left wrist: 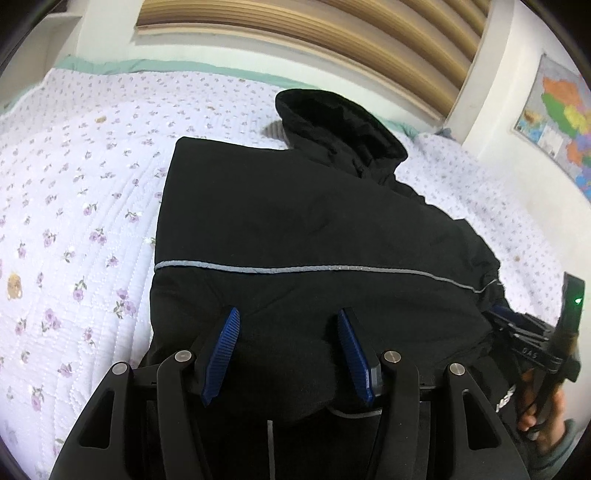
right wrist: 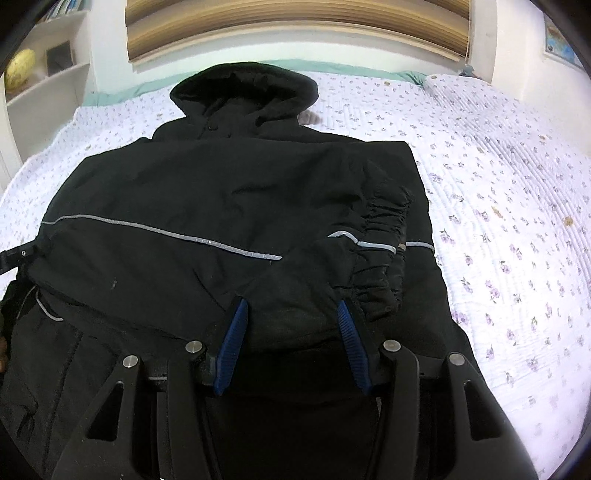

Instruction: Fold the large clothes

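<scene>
On the floral quilt (left wrist: 74,192), the black jacket (left wrist: 295,221) lies with its long axis running directly away from both grippers toward the hood (right wrist: 243,88); left gripper (left wrist: 288,350) and right gripper (right wrist: 291,339), equally near, each stand half open, bunched hem fabric between the pads.

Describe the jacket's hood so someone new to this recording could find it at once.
Start at the bed with the floral quilt. A black jacket lies across it. At its far end, towards the wooden blind, the hood bulges up, rounded and puffy, unlike the flat body crossed by a grey reflective stripe.
</scene>
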Available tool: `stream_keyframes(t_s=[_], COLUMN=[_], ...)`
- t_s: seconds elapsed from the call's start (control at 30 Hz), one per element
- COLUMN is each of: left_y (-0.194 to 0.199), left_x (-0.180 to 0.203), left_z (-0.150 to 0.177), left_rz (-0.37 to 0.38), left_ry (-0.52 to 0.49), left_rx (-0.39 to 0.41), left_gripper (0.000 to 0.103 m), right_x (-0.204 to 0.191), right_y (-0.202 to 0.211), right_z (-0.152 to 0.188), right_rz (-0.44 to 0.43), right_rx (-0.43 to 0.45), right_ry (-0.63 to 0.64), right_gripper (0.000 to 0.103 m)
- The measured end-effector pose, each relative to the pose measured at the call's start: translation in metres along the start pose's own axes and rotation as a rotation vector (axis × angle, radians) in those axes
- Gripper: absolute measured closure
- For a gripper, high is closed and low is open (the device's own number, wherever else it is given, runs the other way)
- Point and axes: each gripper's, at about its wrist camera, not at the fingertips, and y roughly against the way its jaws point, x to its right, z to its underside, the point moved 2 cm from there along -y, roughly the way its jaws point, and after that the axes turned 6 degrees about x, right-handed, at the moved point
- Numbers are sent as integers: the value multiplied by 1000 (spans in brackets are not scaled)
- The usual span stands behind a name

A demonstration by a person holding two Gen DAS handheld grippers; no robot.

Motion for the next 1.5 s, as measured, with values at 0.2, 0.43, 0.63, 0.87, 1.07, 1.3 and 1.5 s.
stream_keyframes(t_s=[0.2, 0.43, 0.63, 0.87, 1.07, 1.3, 1.5], left_y=[-11, -3, 44, 28, -54, -185, -253], left_x=[3, 24, 31, 48, 57, 28, -1], left_z=[-5, -44, -134, -240, -286, -280, -273], left_rz=[-17, -94, -77, -55, -37, -97, -128], left_ry=[-4, -26, 10, 22, -9, 25, 118], left_rx=[-51, -295, -204, -105, -129, -235, -265], left_gripper=[46, 46, 46, 45, 38, 38, 38], right_x=[-2, -11, 12, 26, 26, 34, 45], right_y=[1, -6, 35, 39, -18, -143, -216], right_z=[1, -36, -117, -227, -274, -287, -286], right_rz=[20, 54, -29, -20, -68, -83, -62], right_rx=[-23, -300, -300, -170, -176, -275, -334], right_ry=[20, 31, -78, -155, -176, -211, -241], right_gripper=[48, 48, 48, 48, 48, 48, 48])
